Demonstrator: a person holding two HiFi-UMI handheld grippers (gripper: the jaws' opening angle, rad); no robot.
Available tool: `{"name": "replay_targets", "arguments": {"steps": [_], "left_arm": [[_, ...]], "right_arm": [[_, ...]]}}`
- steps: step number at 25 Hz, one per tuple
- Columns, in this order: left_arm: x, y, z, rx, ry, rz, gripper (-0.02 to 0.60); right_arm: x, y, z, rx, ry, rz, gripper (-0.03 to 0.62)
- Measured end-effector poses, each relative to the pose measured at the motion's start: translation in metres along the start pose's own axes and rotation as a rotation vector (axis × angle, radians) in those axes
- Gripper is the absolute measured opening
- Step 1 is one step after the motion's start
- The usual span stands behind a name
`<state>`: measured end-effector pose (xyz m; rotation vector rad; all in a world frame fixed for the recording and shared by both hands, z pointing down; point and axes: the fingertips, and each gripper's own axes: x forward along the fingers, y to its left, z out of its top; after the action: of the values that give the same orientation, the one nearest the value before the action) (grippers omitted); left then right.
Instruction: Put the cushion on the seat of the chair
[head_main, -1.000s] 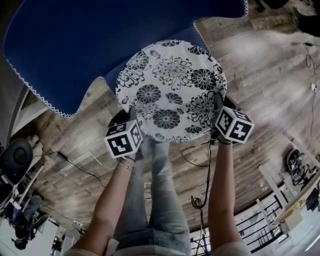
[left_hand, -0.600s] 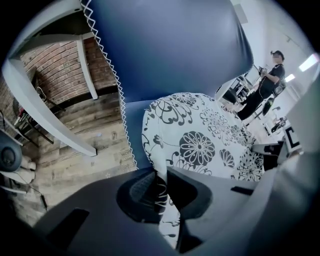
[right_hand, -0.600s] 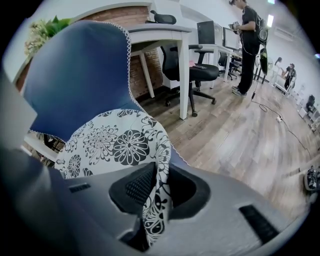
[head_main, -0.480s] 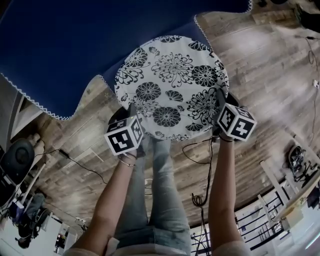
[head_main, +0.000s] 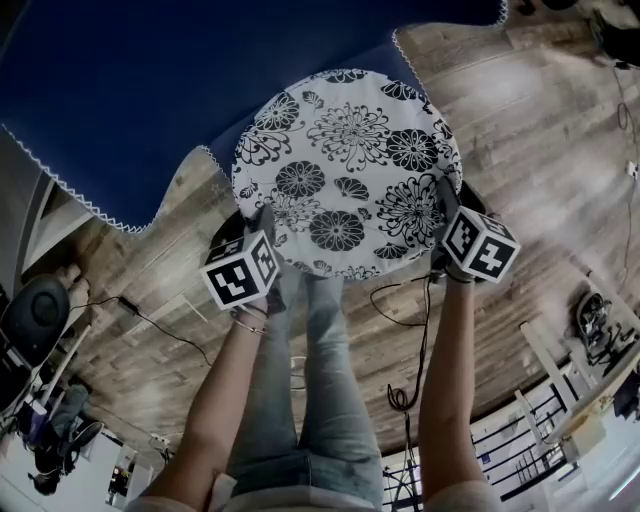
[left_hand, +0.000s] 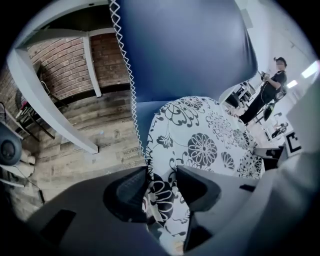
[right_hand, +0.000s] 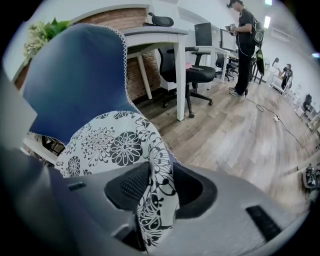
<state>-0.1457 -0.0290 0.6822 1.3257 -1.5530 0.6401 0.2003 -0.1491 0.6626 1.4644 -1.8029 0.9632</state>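
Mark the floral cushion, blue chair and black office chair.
floral cushion (head_main: 345, 170): head view, middle of top face
blue chair (right_hand: 75, 75): right gripper view, backrest
black office chair (right_hand: 200, 71): right gripper view, seat

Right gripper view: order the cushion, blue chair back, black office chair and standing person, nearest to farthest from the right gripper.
1. cushion: its edge sits between the jaws of the right gripper, which have just been opening.
2. blue chair back: just behind it, left.
3. black office chair: farther back, centre.
4. standing person: farthest, upper right.

Round white cushion (head_main: 345, 170), black floral print, seemingly lying flat on seat of white-trimmed blue chair (head_main: 150, 100)
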Motion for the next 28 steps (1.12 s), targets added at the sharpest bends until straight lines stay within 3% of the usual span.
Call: {"name": "replay_targets", "arguments": {"steps": [9, 17, 28], "left_arm": [[-0.018, 0.011, 0.0, -0.013, -0.014, 0.01, 0.207], [-0.081, -0.005, 0.015, -0.003, -0.089, -0.038, 0.207], [-0.201, -0.071, 0.066, 0.143, -0.233, -0.198, 0.206]], "right_arm": [[-0.025, -0.006, 0.006, 0.018, -0.05, -0.027, 0.188], [-0.084, 0.008, 0.012, 0.039, -0.106, -0.008, 0.192], [-0.203, 0.053, 0.041, 0.121, -0.218, 0.084, 0.192]]}}
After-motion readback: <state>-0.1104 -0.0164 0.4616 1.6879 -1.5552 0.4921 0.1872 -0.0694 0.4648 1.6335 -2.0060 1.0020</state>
